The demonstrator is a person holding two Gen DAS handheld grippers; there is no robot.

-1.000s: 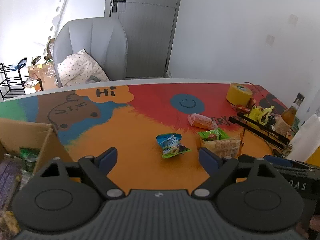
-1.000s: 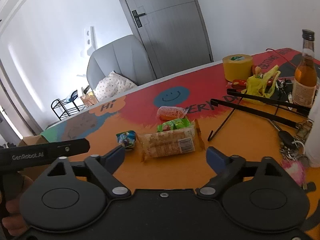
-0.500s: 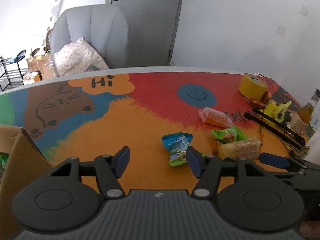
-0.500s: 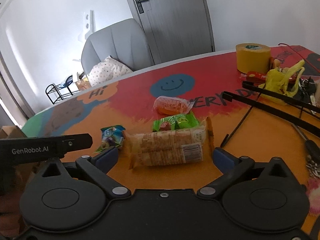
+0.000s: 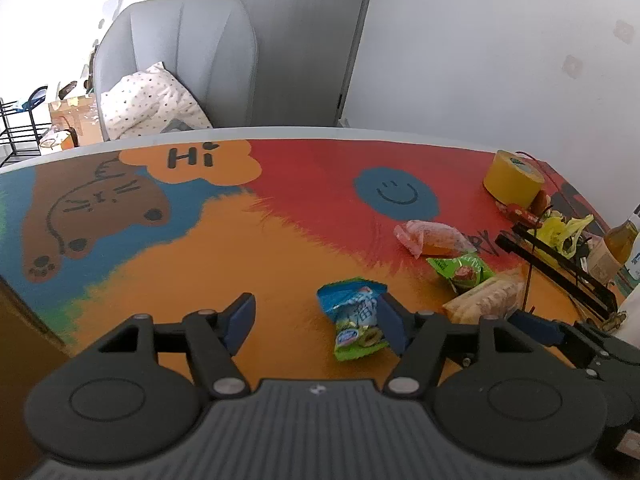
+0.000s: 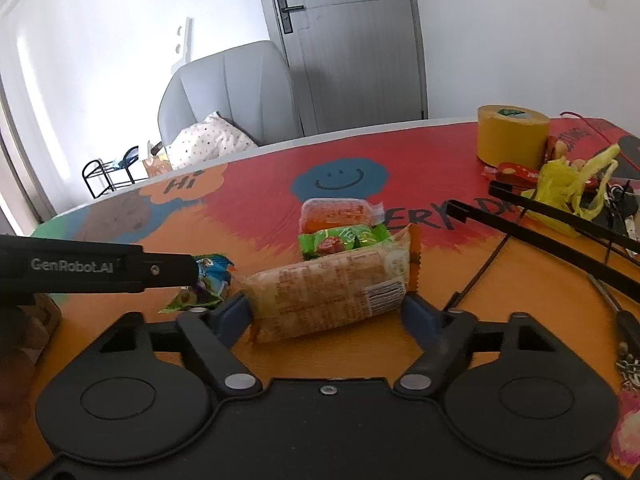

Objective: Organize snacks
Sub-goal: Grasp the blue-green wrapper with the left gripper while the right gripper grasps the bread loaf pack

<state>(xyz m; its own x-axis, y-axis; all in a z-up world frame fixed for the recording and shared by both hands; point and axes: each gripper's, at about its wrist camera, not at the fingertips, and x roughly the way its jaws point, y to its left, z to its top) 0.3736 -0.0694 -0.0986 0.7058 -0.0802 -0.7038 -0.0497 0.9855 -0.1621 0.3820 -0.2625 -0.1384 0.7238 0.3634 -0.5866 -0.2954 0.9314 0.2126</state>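
Observation:
Several snack packets lie on the painted table [image 5: 256, 248]. A blue-green packet [image 5: 354, 312] sits between my left gripper's [image 5: 316, 322] fingers, close against the right one; these jaws are opening and no pad presses it. My right gripper [image 6: 326, 312] is closing, with a clear cracker packet [image 6: 328, 284] lying across the gap and the pads at its two ends. The packet still rests on the table. Behind it lie a green packet [image 6: 344, 240] and an orange packet [image 6: 336, 214]. The left gripper's finger [image 6: 100, 268] reaches in over the blue-green packet [image 6: 210, 280].
A yellow tape roll [image 6: 512, 136], black rods [image 6: 560, 224], a yellow bag [image 6: 568, 188], keys [image 6: 632, 364] and a bottle [image 5: 620, 240] crowd the table's right side. A cardboard box [image 5: 24, 340] stands at the left. A grey chair [image 5: 180, 60] is beyond the far edge.
Both grippers have come forward and down toward the snacks. The left jaws have narrowed beside the blue-green packet. The right jaws, wide before, have drawn in around the cracker packet.

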